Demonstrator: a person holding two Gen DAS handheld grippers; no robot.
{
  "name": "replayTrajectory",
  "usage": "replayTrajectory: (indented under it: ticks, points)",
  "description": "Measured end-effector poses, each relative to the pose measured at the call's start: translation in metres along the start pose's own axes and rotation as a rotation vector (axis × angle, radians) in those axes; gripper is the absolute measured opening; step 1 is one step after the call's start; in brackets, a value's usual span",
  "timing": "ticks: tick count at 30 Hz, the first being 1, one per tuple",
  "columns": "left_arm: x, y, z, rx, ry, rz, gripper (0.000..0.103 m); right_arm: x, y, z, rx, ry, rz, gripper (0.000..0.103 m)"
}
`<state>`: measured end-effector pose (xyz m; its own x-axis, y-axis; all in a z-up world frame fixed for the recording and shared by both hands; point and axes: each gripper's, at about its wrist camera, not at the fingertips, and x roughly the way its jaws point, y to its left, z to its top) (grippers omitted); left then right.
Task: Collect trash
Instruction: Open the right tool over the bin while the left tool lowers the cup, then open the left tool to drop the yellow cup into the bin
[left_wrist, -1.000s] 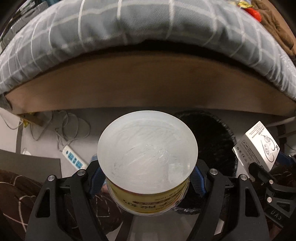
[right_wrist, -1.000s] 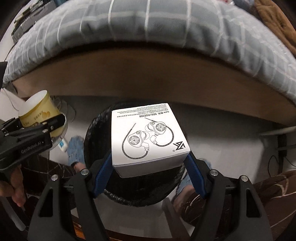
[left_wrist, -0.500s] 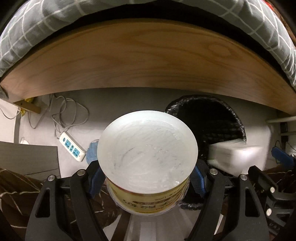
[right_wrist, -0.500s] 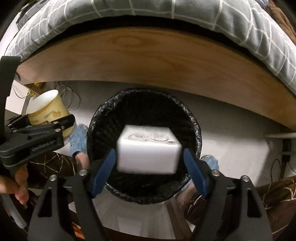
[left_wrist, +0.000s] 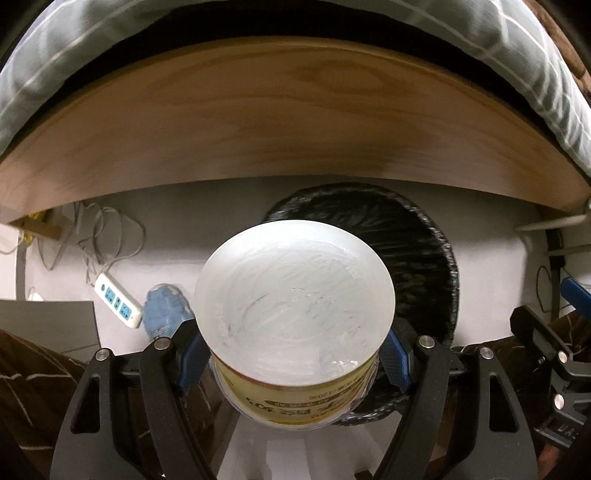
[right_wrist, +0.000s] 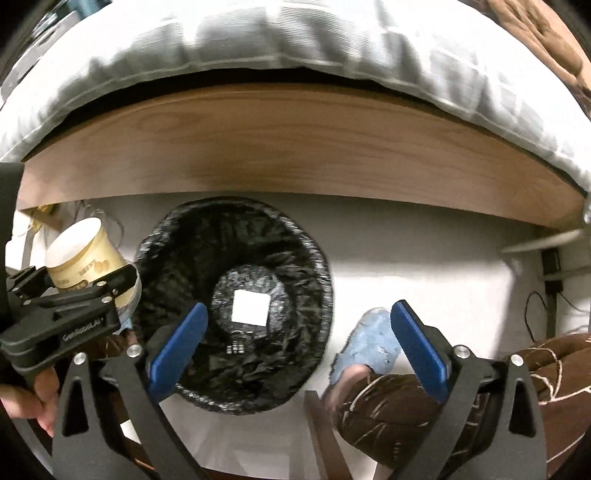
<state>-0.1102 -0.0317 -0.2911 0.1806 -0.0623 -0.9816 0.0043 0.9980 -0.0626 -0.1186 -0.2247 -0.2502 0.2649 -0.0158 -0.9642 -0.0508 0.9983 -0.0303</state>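
The left tool grips a yellow paper cup between its blue pads, rim facing the camera, just left of the trash bin. The right tool is spread wide with nothing in it, above the black-lined bin. A white box lies at the bin's bottom. Beyond stand the wooden bed frame and grey checked bedding; a power strip lies on the floor

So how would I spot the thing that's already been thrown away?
Find the wooden bed frame; on the floor below it stands a round bin lined with black plastic. At its bottom lies a small white box, the only bright, square shape inside.
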Motion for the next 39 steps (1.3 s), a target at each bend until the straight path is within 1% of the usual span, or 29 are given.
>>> replayTrajectory:
  ticks: [7,10,16,18,19,20,22,27,29,32,37,39]
  points:
    - [0.010,-0.030,0.002,0.049,0.018,-0.005,0.075,0.009,-0.026,-0.004,0.077,0.004,-0.038,0.095]
    - [0.012,-0.041,0.001,0.072,0.021,-0.003,0.075,0.016,-0.038,-0.006,0.109,0.023,-0.045,0.095]
    - [0.017,-0.047,-0.001,0.109,0.012,0.023,0.077,0.021,-0.045,-0.006,0.166,0.030,-0.027,0.095]
    - [0.016,-0.045,-0.001,0.111,0.006,0.039,0.086,0.021,-0.043,-0.005,0.162,0.028,-0.028,0.095]
    - [0.015,-0.043,-0.001,0.111,-0.004,0.043,0.093,0.021,-0.042,-0.004,0.158,0.027,-0.027,0.095]
    - [0.014,-0.042,-0.001,0.111,-0.010,0.047,0.095,0.021,-0.040,-0.004,0.153,0.026,-0.029,0.095]
    - [0.015,-0.040,-0.001,0.112,-0.011,0.052,0.097,0.020,-0.037,-0.003,0.143,0.020,-0.031,0.095]
    - [0.008,-0.033,0.000,0.096,-0.023,0.043,0.097,0.012,-0.035,-0.002,0.137,-0.007,-0.027,0.095]
    - [0.000,-0.029,0.001,0.091,-0.047,0.046,0.097,0.006,-0.034,0.000,0.137,-0.027,-0.017,0.095]
    - [-0.016,-0.023,0.002,0.079,-0.062,0.050,0.097,-0.010,-0.030,0.004,0.135,-0.086,0.000,0.095]
    - [-0.058,-0.019,0.003,0.071,-0.159,0.047,0.097,-0.046,-0.029,0.010,0.126,-0.196,0.005,0.095]
    - [-0.069,-0.016,0.004,0.066,-0.183,0.042,0.097,-0.056,-0.032,0.010,0.135,-0.228,0.016,0.095]
